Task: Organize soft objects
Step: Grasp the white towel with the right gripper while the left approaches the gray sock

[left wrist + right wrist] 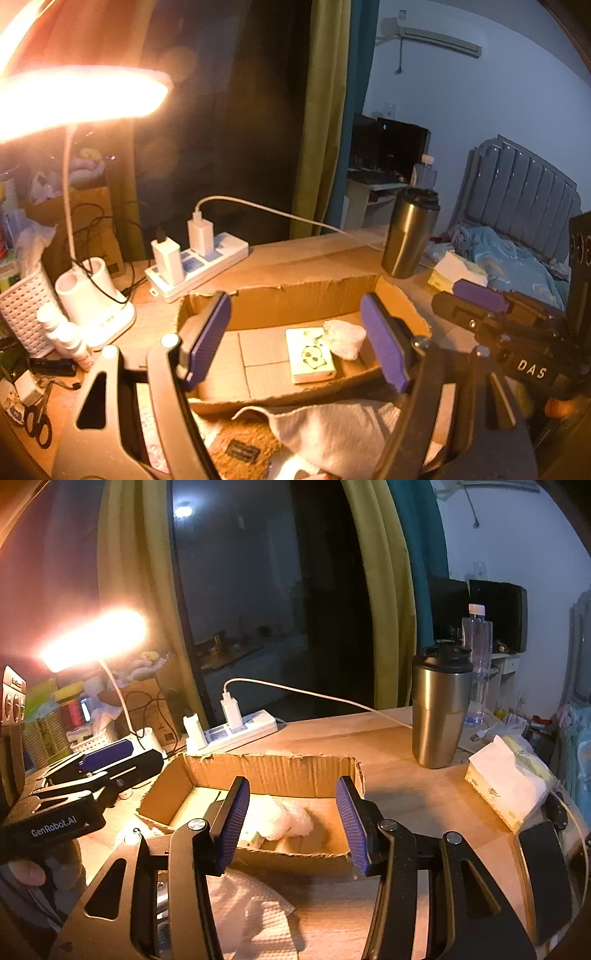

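Two soft items already lie in the cardboard box (295,295) on the desk (399,786): a small tissue pack (311,355) with a cartoon print, flat on the box floor toward its right end, and a crumpled white plastic wad (345,338) touching the pack's far right corner. Outside the box, a white cloth (332,428) is bunched against its near wall, directly beneath my left gripper (295,343), and a brown pad (240,448) lies partly under that cloth. Both my grippers are spread wide and hold nothing; my right gripper (293,821) hovers above the near wall of the box, beside the left one. Risks noted, as my judgement. The near wall is torn and low, so a finger descending for the cloth may catch its edge and drag the light box across the desk. The cloth overlaps the brown pad, so a pinch may lift both or only a fold. The metal tumbler (439,709) stands near the far right corner of the box, and the power strip (236,731) near its far left corner; a shoved box could strike either. The desk lamp (74,96) throws heavy glare, which hinders judging depth on the left.
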`<state>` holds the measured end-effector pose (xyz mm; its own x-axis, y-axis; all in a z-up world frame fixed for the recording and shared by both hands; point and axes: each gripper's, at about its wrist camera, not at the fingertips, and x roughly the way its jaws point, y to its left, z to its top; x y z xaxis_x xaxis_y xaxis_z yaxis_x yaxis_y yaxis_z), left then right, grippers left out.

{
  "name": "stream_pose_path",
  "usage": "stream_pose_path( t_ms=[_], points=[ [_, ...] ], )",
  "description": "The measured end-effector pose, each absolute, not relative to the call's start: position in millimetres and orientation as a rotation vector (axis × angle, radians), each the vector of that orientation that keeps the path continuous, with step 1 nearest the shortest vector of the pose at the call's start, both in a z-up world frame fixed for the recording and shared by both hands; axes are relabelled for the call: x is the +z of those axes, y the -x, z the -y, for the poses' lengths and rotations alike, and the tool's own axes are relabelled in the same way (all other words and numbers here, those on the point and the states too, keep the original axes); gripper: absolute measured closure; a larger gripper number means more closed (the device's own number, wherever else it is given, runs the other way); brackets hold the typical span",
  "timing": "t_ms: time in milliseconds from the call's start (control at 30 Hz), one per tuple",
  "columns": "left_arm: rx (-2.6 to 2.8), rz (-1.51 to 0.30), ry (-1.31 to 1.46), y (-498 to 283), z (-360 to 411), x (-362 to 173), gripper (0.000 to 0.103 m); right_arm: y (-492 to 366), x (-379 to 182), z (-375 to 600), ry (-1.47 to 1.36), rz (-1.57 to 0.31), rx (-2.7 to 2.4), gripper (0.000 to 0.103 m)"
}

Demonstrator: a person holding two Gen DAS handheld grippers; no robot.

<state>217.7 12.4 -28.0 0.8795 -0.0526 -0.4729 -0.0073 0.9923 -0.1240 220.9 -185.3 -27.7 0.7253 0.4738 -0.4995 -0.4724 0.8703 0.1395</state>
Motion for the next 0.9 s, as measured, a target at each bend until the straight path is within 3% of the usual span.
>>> stream_pose_path(
  t_ms=[500, 633, 900],
  points=[
    [0.012, -0.469, 0.169, -164.9, -42.6, -28.7, 0.029, -177.0, -29.5, 157.4, 0.064, -0.564, 0.54, 0.05],
    [0.026, -0.471, 0.186, -151.3, -53.5, -34.9, 0.029, -169.0, -35.3, 148.7, 0.081, -0.579, 0.544, 0.042],
    [0.053, -0.485, 0.214, -128.0, -76.9, -50.5, 0.029, -162.2, -52.5, 127.3, 0.122, -0.627, 0.55, 0.042]
  ],
)
